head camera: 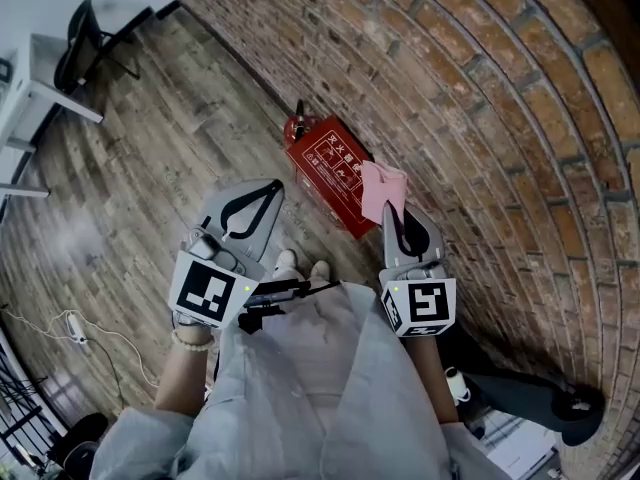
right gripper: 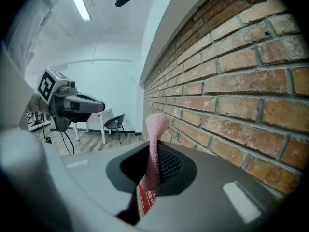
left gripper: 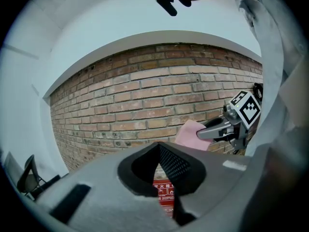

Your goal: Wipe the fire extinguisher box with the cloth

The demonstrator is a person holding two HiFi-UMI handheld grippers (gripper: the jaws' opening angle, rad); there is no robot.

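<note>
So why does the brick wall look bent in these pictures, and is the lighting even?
Head view: the wide lens bows the wall into an arc, and the right edge falls dark. Left gripper view: the same bulge, with black corners round the picture. Right gripper view: a ceiling strip light glares white, while the cloth close up is fairly sharp.

One red fire extinguisher box (head camera: 328,171), one pink cloth (head camera: 383,190), one black chair (head camera: 80,46), one white counter (head camera: 18,103), two grippers: left gripper (head camera: 270,186), right gripper (head camera: 394,214).
</note>
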